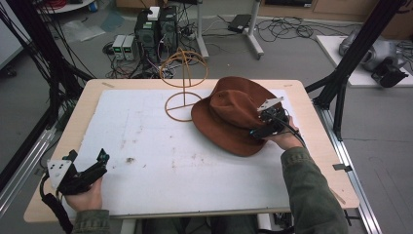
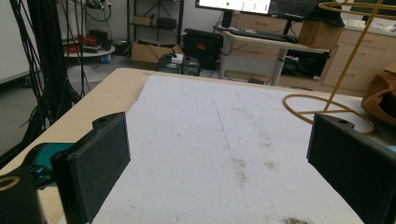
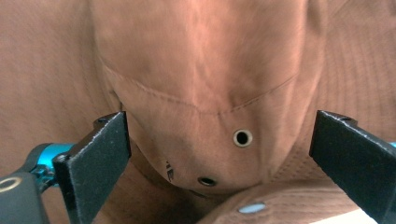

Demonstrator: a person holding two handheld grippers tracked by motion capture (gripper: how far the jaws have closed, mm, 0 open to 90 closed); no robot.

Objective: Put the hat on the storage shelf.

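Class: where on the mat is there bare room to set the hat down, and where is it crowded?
Free: the wide mat between the left gripper and the hat, and its far-left corner. Crowded: the far right, where the hat overlaps the wire stand and the right gripper sits at its crown.

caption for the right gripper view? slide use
Right gripper open, fingers straddling the crown of the brown hat.

The hat (image 1: 233, 114) is rust-brown cloth, matt and suede-soft, with stitched seams and small metal eyelets (image 3: 242, 137). The stand (image 1: 183, 83) is thin yellowish wire. A matt white sheet (image 1: 160, 161), stained, covers the pale wooden tabletop (image 1: 73, 126). The tongs (image 3: 219, 154) wear rough black pads.
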